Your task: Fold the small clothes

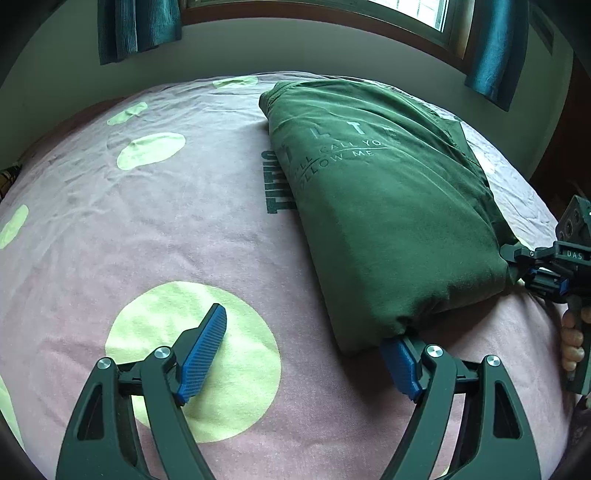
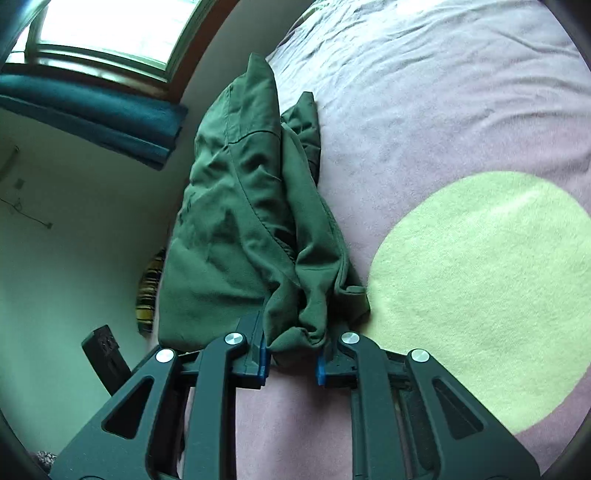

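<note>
While the green shirt (image 1: 388,206) lies folded on the bedspread (image 1: 147,221), its corner is clamped by the right gripper (image 2: 293,354), left gripper (image 1: 306,358) spread wide, nothing held.

Pale walls (image 1: 229,55), bright window (image 2: 110,33), teal curtains (image 1: 136,26), perhaps daylight

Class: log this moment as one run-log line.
left gripper: open | right gripper: shut on green shirt corner | shirt: folded on bed

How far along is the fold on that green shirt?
Done: the green T-shirt lies on the pink bedspread as a narrow strip, sides already folded in. In hand: the right hand-held gripper is clamped on one near corner; the left hand-held gripper is open, one finger tucked under the other corner. Left: close left, fold the hem toward the collar.
</note>
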